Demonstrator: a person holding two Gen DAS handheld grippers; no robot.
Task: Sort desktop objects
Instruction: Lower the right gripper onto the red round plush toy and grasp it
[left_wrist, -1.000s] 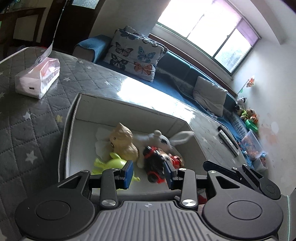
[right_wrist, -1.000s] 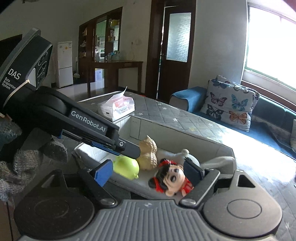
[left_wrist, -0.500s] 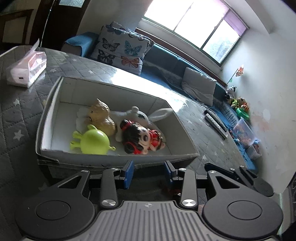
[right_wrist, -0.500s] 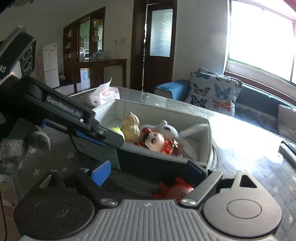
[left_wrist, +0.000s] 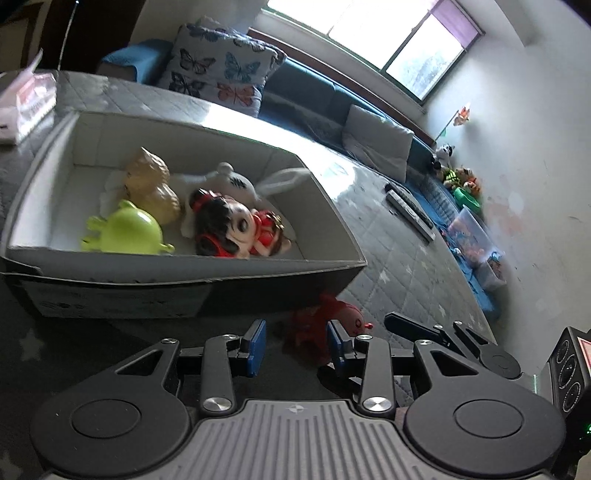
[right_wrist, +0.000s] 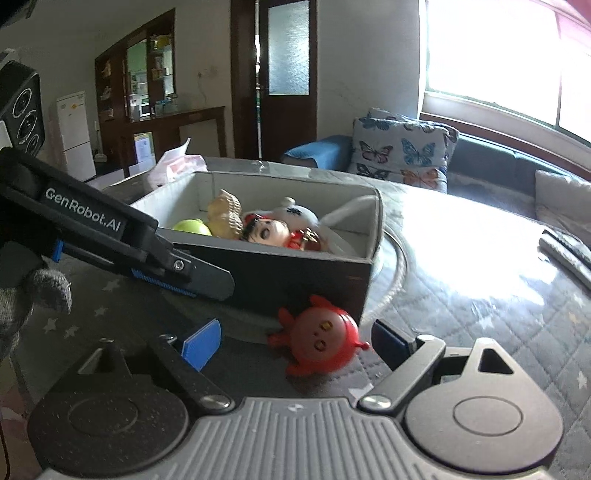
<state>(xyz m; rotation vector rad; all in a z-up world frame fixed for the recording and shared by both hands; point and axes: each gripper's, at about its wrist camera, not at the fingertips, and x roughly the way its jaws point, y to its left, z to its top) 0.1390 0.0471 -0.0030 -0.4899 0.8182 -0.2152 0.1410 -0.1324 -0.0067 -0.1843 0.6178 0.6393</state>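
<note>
Both grippers, right (right_wrist: 295, 341) and left (left_wrist: 295, 341), gaped empty around the red toy (right_wrist: 322, 339) at lower centre; closing together risked a clash against the box (right_wrist: 303, 273).

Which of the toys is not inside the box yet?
The red crab toy. It lies on the table in front of the box, between the open right gripper's fingers; the green, tan, white and doll toys are inside.

Both grippers are showing black linkage arms, silver screws, ribbed grey housings and blue pads (left_wrist: 256, 341); at nine o'clock, white "GenRobot.AI" lettering (right_wrist: 84, 215) is showing (above a grey knit glove (right_wrist: 22, 302)).
</note>
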